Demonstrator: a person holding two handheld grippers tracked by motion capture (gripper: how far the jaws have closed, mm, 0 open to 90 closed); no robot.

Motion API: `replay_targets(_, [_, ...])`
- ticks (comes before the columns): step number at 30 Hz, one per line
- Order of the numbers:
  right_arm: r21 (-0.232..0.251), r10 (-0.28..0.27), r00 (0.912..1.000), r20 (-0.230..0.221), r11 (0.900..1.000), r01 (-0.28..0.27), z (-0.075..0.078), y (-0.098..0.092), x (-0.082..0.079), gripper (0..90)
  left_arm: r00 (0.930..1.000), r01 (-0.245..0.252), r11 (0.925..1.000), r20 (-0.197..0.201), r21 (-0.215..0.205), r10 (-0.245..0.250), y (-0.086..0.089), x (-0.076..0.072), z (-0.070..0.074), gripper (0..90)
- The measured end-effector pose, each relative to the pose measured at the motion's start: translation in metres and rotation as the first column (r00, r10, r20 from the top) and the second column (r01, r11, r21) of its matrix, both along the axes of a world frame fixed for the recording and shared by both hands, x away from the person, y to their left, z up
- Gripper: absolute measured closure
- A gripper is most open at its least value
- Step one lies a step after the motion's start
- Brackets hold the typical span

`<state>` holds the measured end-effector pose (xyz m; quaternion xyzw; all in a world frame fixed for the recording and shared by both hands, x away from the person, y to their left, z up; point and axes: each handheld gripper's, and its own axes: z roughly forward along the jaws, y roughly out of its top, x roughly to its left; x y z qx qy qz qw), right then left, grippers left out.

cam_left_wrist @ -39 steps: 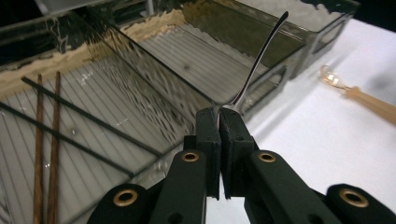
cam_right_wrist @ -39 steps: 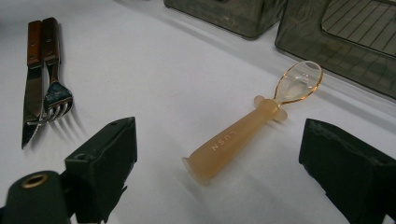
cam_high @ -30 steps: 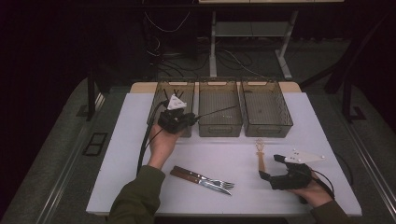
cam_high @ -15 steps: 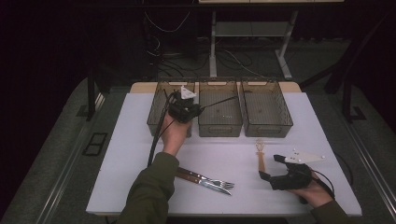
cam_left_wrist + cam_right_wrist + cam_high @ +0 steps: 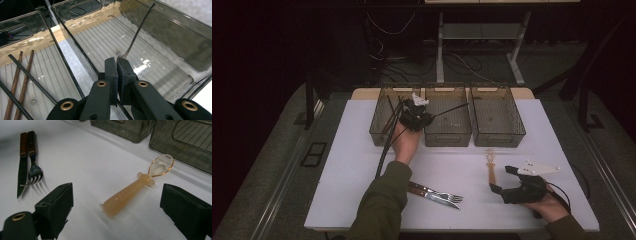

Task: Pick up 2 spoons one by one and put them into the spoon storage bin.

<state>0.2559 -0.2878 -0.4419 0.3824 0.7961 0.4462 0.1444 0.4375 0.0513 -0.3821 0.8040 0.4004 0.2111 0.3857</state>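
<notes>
The left gripper (image 5: 117,65), jaws clamped on a metal utensil (image 5: 137,33), is holding it over the middle bin (image 5: 447,131); releasing looks next. The right gripper (image 5: 120,206), jaws apart, is flanking the amber spoon (image 5: 136,187).

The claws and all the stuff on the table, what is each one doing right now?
Left claw: shut on a thin metal utensil, over the middle bin.
Right claw: open, on either side of the spoon.
Spoon: lying flat on the table, untouched.
Knife and fork: lying side by side.
Left bin: holds chopsticks.
Right bin: looks empty.
</notes>
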Motion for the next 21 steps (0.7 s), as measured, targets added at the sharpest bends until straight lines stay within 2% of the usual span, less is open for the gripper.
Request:
replay_targets(3, [-0.001, 0.001, 1.0000, 0.001, 1.000, -0.001, 0.000, 0.000, 0.000, 11.5, 0.9999, -0.002, 1.0000, -0.010, -0.001, 0.002, 0.000, 0.001, -0.001, 85.8])
replay_targets(8, [-0.002, 0.002, 1.0000, 0.001, 1.000, -0.002, 0.000, 0.000, 0.000, 11.5, 0.9999, 0.004, 1.0000, -0.010, 0.003, -0.004, 0.000, 0.001, -0.002, 75.4])
replay_targets(11, [-0.002, 0.002, 1.0000, 0.001, 1.000, -0.002, 0.000, 0.000, 0.000, 11.5, 0.9998, 0.015, 0.9998, -0.011, -0.012, -0.015, 0.000, 0.000, 0.000, 71.0])
replay_targets(15, [-0.002, 0.002, 1.0000, 0.000, 1.000, -0.002, 0.000, 0.000, 0.000, 11.5, 0.9986, 0.051, 0.9981, -0.012, -0.033, -0.052, 0.002, -0.003, 0.004, 64.9])
replay_targets(19, [0.001, -0.006, 0.9999, -0.014, 1.000, 0.006, 0.000, 0.000, 0.001, 11.5, 0.9948, 0.099, 0.9945, -0.022, -0.033, -0.100, 0.005, -0.008, 0.007, 56.5])
replay_targets(21, [-0.001, -0.005, 0.9998, -0.018, 1.000, 0.005, 0.000, 0.000, 0.001, 11.5, 0.9929, 0.116, 0.9918, -0.021, -0.054, -0.117, 0.007, -0.012, 0.009, 54.0])
